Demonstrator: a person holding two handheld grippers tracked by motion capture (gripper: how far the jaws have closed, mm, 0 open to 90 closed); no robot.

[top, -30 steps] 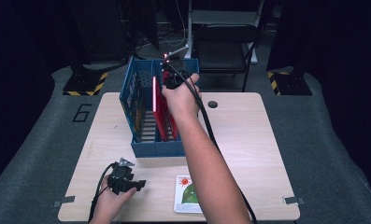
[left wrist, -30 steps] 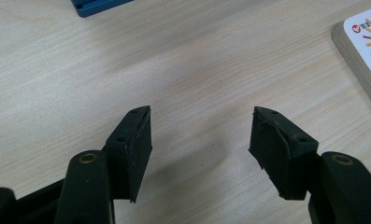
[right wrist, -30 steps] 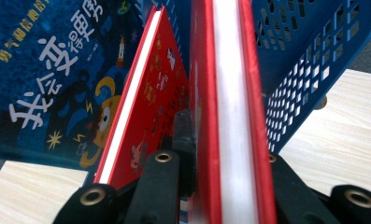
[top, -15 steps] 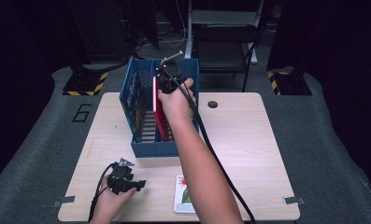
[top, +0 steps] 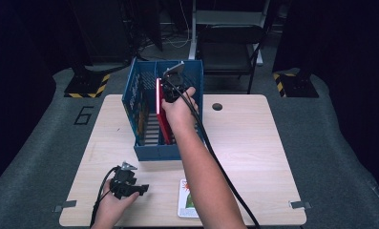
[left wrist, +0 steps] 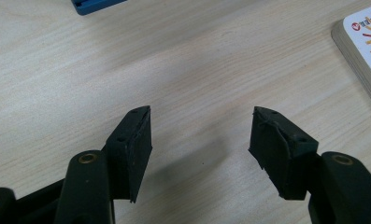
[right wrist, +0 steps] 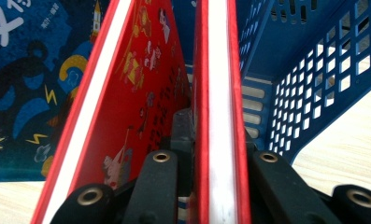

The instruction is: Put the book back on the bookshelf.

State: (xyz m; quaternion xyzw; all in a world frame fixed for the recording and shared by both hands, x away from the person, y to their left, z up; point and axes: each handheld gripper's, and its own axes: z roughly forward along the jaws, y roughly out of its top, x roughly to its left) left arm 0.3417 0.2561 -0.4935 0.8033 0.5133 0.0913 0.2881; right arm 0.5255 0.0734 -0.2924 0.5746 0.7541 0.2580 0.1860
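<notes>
Here, starting at my left, the left gripper [top: 130, 183] rests low on the near part of the table [top: 254, 157] with its jaws spread apart and nothing between them, bare wood ahead of it in the left gripper view and a small picture book [top: 188, 198] lying flat just to its right. Moving across, the blue crate [top: 151, 151] stands upright on the table's left half, and my right gripper [right wrist: 210, 154] is above it, clamped on the top edge of a thin red book [right wrist: 218, 93] that hangs upright inside the crate. I judge I am in the middle of seating this book in the crate, so the next move calls for a straight descent until its bottom edge meets the slatted floor, then easing the jaws apart. To its left another red book [right wrist: 141, 88] leans close; to its right the crate's perforated wall [right wrist: 332, 60] leaves a wider gap. Beyond the crate the right half of the table lies open for pulling away.
</notes>
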